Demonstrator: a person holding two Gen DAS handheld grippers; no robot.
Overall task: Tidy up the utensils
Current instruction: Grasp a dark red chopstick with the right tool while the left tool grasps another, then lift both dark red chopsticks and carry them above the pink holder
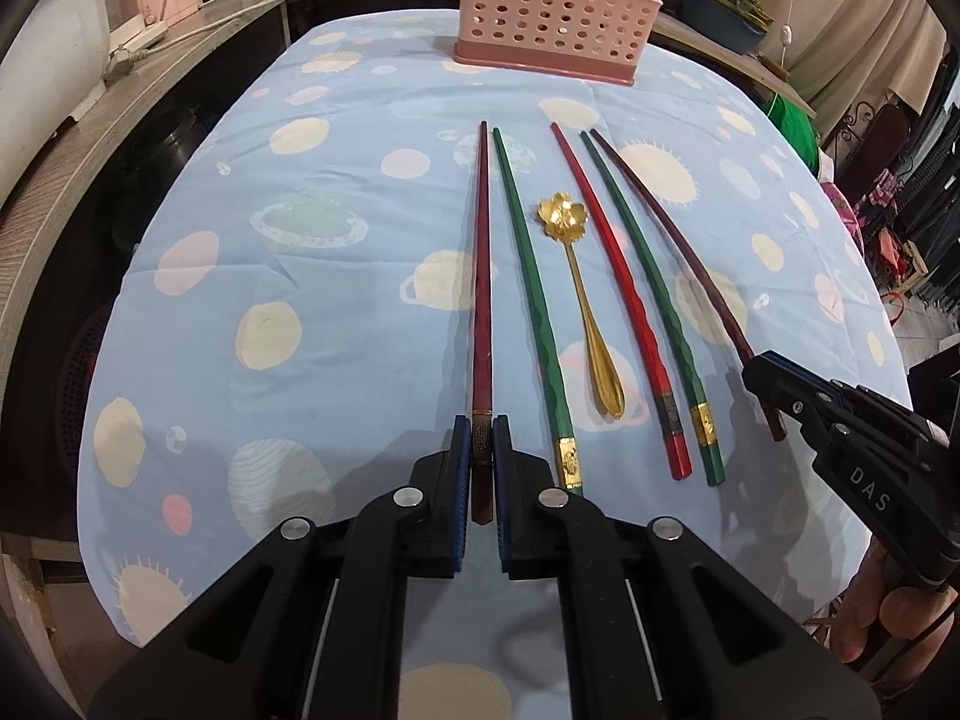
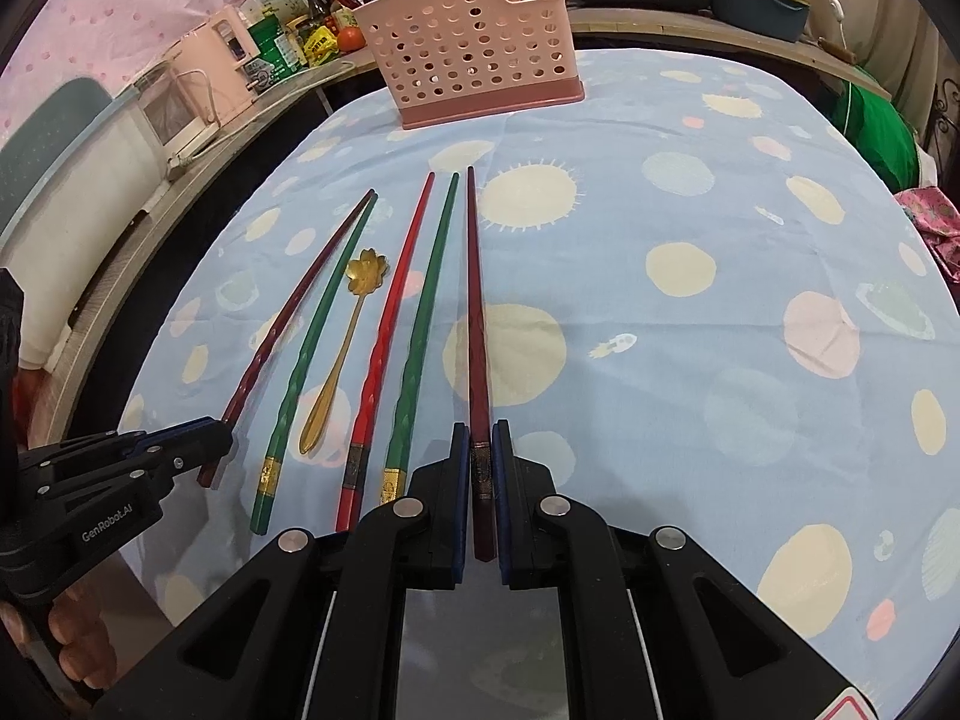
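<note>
Several chopsticks and a gold flower-bowl spoon point(image 1: 579, 294) lie side by side on the blue tablecloth point(image 1: 300, 300). My left gripper point(image 1: 482, 429) is shut on the thick end of the leftmost dark red chopstick point(image 1: 482, 300), which lies on the cloth. My right gripper point(image 2: 480, 435) is shut on the thick end of the rightmost dark red chopstick point(image 2: 475, 324). Between them lie a green chopstick point(image 1: 528, 300), a red chopstick point(image 1: 612, 276) and another green chopstick point(image 1: 648, 288). The spoon also shows in the right wrist view point(image 2: 342, 348). The right gripper shows in the left wrist view point(image 1: 765, 381).
A pink perforated utensil basket point(image 1: 552, 12) stands at the far edge of the table, also in the right wrist view point(image 2: 474, 42). A wooden counter point(image 1: 72, 138) with a pink appliance, packets and a tomato runs along the left. A green bag point(image 2: 876, 120) sits far right.
</note>
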